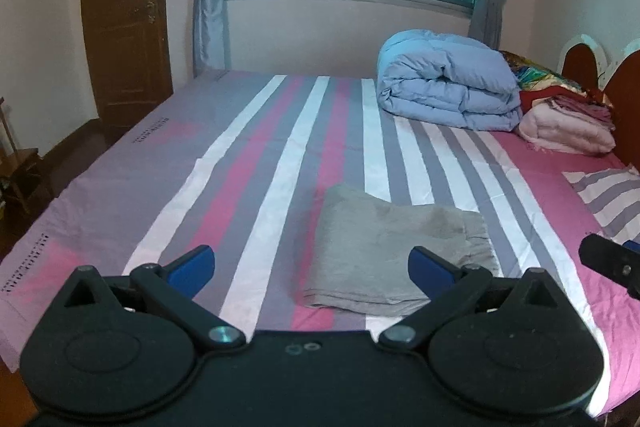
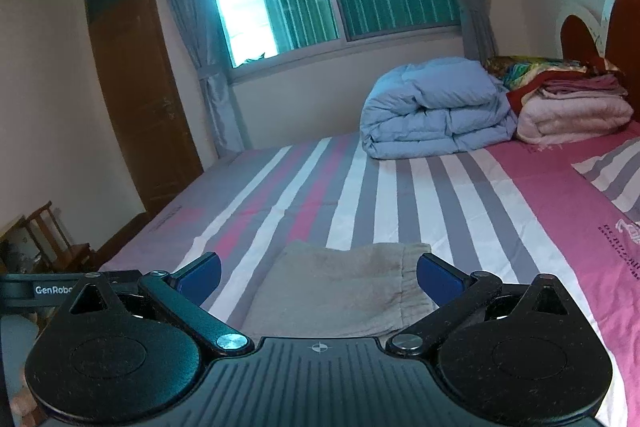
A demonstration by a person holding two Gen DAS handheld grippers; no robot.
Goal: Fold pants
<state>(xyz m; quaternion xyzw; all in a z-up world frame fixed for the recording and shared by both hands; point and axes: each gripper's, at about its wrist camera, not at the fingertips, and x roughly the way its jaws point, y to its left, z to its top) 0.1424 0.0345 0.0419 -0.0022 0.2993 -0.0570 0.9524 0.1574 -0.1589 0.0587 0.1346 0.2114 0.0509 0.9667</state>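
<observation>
Grey pants [image 1: 384, 247] lie folded into a compact rectangle on the striped bedsheet [image 1: 248, 163], near the bed's front edge. My left gripper [image 1: 312, 269] hovers open just in front of them, its blue pads spread wide and nothing between them. In the right wrist view the same folded pants [image 2: 336, 287] sit straight ahead between the wide-apart fingers of my right gripper [image 2: 318, 277], which is open and holds nothing. The right gripper's tip [image 1: 612, 263] shows at the right edge of the left wrist view.
A folded light-blue duvet [image 1: 448, 83] and a stack of pink and coloured blankets [image 1: 568, 123] sit at the bed's far right by the headboard [image 1: 624, 95]. A striped pillow [image 1: 612, 199] lies on the right. A wooden door [image 1: 124, 11] and a chair [image 2: 52, 243] stand left.
</observation>
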